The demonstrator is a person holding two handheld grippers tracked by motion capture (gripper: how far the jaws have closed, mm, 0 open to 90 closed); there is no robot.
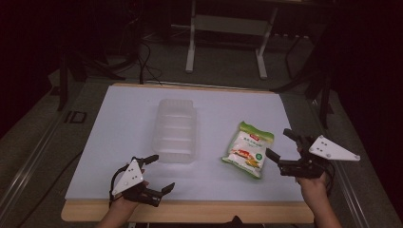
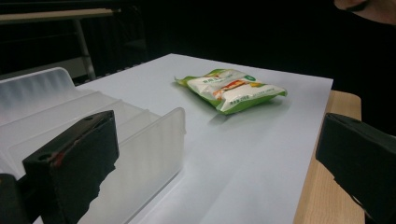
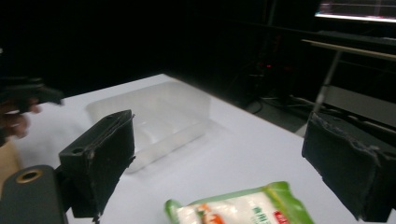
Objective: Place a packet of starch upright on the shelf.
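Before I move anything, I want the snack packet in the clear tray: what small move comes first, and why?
Probably ease the right hand-held gripper forward and down over the snack packet. Its jaws are open and empty beside the packet, which lies flat on the white sheet, apart from the clear tray.

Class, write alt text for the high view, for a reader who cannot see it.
A white table holds a clear plastic tray and a green snack packet. The left gripper is open near the tray; the right gripper is open beside the packet.

jaws wide apart | clear tray (image 2: 93,135) left | snack bag (image 2: 231,89) beyond, apart
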